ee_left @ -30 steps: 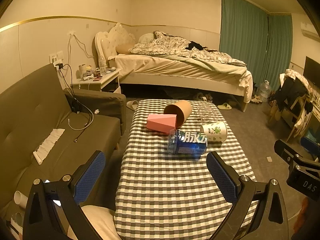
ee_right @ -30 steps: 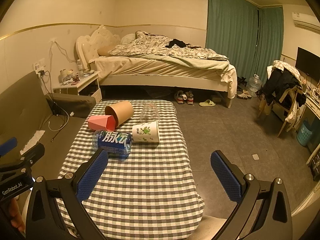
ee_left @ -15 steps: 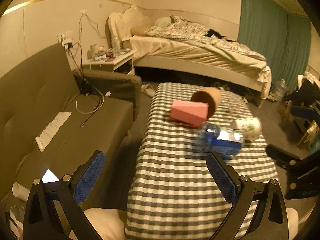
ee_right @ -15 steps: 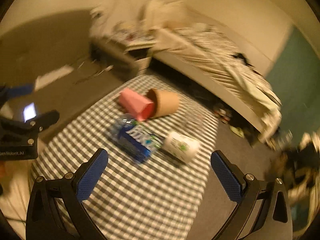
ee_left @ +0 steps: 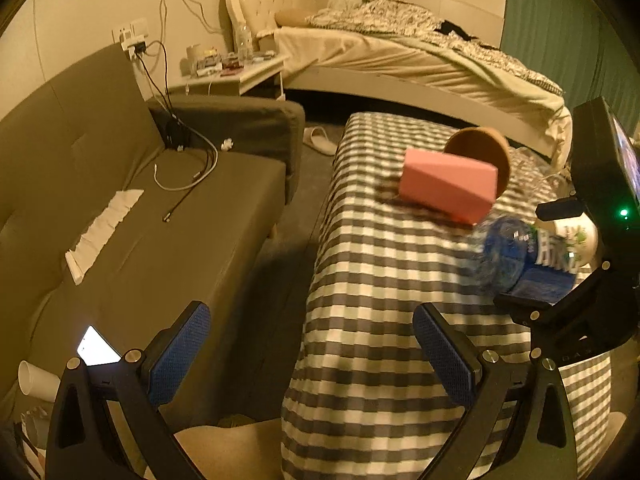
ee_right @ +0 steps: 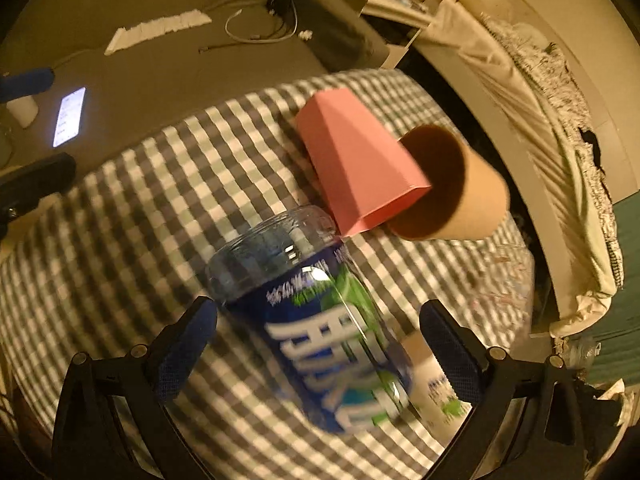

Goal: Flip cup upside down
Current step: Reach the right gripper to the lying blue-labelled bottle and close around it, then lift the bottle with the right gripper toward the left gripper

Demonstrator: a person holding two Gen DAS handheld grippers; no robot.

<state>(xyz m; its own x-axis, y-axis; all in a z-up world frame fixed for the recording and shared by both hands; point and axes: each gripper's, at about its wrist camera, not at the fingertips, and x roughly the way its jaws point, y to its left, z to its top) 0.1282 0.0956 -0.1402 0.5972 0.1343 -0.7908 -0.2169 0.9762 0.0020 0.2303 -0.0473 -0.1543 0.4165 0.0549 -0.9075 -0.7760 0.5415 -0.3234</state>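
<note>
Several cups lie on their sides on the checked table (ee_left: 360,320). A clear plastic cup with a blue label (ee_right: 316,320) sits between the spread fingers of my right gripper (ee_right: 316,348), which is open and hangs over it. Beyond it lie a pink cup (ee_right: 356,160), a brown paper cup (ee_right: 448,184) and a white printed cup (ee_right: 436,380). My left gripper (ee_left: 312,356) is open with nothing in it, over the table's left edge, well short of the blue-label cup (ee_left: 516,256) and the pink cup (ee_left: 448,186).
A grey sofa (ee_left: 140,200) with cables and a lit phone (ee_right: 70,116) runs along the table's left side. A bed (ee_left: 420,60) stands beyond the table. A clear glass (ee_right: 504,280) lies right of the cups. The right gripper's body (ee_left: 600,200) fills the left view's right edge.
My right gripper has dropped down and forward until the blue-label cup lies between its fingers. My left gripper has swung left and lower, toward the sofa side. The cups have not moved.
</note>
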